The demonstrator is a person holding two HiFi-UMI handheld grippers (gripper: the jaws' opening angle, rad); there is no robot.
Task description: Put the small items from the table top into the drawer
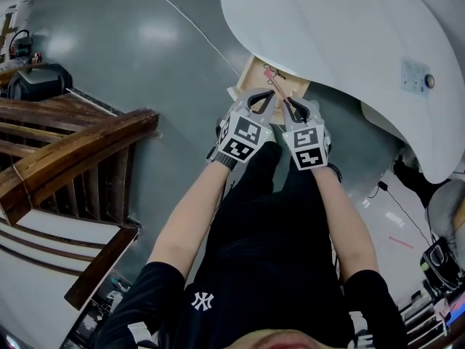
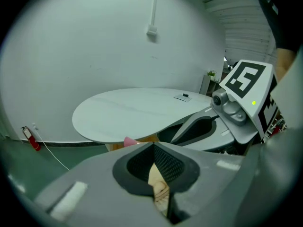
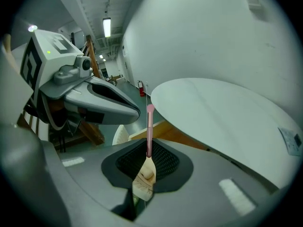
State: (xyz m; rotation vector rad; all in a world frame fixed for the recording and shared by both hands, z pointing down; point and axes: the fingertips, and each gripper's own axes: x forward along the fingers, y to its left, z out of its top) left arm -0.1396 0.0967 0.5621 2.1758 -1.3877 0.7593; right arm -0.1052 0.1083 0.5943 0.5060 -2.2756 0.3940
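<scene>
At the far left of the pair, the left gripper [image 1: 267, 97] has its jaws clenched tip to tip. Its own view shows nothing caught between them, so it seems to have no work in this step and is best held off to its own side, out of the drop path. Just ahead of both tools lies the open wooden drawer [image 1: 254, 75], tucked under the edge of the white tabletop [image 1: 349, 35]. Only a small part of its inside can be seen. The task's thing here is a thin pink stick [image 3: 149, 131]. It is pinched near its lower end in the jaws of the right gripper [image 3: 148, 143], with its free end pointing forward and up toward the tabletop's rim, over the drawer's mouth. The step in hand looks like the placing. To do it well, the right gripper should carry the stick further over the drawer's floor and tip it low, so the long end clears the tabletop's underside. The jaws should part only when the stick is low inside the walls, since a slim, light piece let go from higher up may bounce or roll out over the front. The two grippers are almost touching, so the right one should draw straight back after letting go.
</scene>
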